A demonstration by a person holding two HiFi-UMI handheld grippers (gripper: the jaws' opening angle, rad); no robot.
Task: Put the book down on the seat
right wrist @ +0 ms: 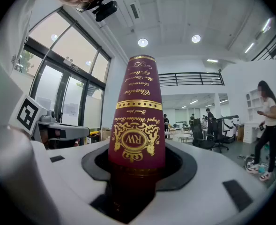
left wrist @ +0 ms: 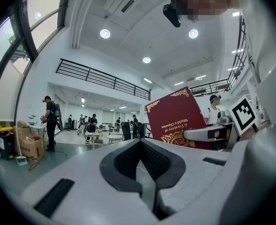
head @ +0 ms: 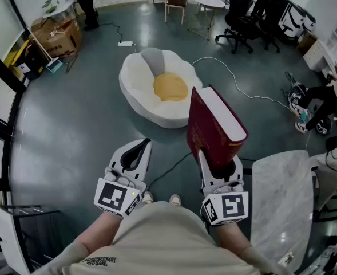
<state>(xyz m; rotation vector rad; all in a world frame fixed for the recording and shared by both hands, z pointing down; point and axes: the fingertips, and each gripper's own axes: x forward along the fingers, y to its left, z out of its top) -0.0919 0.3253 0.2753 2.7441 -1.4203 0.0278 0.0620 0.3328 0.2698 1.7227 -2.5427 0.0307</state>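
Observation:
A thick dark red book [head: 214,128] with gold print stands upright, spine toward me, clamped at its lower end by my right gripper [head: 218,168]. In the right gripper view the book's spine [right wrist: 138,121] rises straight out of the jaws of the right gripper [right wrist: 133,172]. The seat [head: 139,79] is a white egg-shaped floor cushion with a yellow centre [head: 170,87]; it lies on the floor ahead, beyond the book. My left gripper [head: 135,152] is shut and empty, level with the right one. The left gripper view shows the book [left wrist: 175,118] to its right.
A white cable [head: 237,87] runs across the grey floor right of the seat. A marble-topped table [head: 282,199] stands close at my right. Cardboard boxes [head: 56,36] sit at the far left, office chairs [head: 242,22] and a small table [head: 208,2] behind. A person [head: 322,102] is at the right.

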